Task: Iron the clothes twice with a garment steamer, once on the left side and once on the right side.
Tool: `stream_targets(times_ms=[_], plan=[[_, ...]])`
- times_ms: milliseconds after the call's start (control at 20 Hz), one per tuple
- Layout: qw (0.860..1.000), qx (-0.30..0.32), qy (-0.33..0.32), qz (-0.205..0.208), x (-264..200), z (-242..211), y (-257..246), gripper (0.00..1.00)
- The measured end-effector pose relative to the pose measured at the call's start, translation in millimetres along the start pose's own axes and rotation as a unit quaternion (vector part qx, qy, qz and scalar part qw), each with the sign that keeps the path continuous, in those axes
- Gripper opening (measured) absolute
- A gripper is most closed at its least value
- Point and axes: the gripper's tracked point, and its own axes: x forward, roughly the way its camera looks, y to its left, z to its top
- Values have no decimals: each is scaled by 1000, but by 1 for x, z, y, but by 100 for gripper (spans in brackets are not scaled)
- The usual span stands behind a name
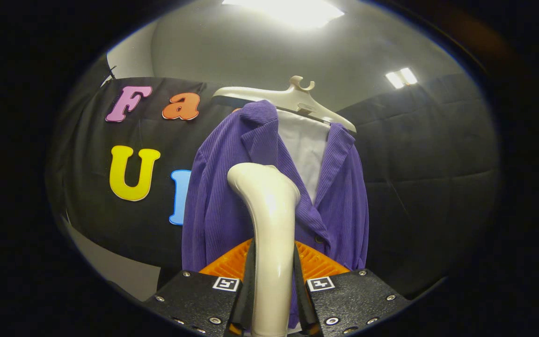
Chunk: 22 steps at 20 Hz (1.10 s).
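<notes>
Two fingers of the gripper (pixel 273 299) sit at the bottom centre of the frame, pressed in from both sides on the pale handle of the steamer (pixel 269 234). The handle rises upright between them and bends at its top toward the clothes, its rounded head reaching about mid-frame.

Just beyond the fingers hangs a purple ribbed jacket (pixel 222 201), filling the centre of the frame from the collar down to behind the gripper. It is open at the front, with a white shirt (pixel 304 150) showing between the lapels. The steamer head overlaps the jacket's front near the lapel; whether it touches the cloth cannot be told. A dark button (pixel 318 239) shows low on the jacket, right of the handle.

Both garments hang from a cream hanger (pixel 293 98) in the upper centre, its hook pointing up. Black cloth (pixel 419 154) covers the booth behind, and ceiling lights (pixel 400 77) glow at the top and upper right.
</notes>
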Motion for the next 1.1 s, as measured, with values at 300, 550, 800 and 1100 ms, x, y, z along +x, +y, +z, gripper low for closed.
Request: stream_targets(times_ms=[300,550,800,1100], plan=[[999,-2,48,9,-29,-56,3,38],[996,-12,82,17,-59,-103,3,38],[993,-3,118,18,-96,-146,-11,38],[989,-18,146,23,-138,-179,-34,38]])
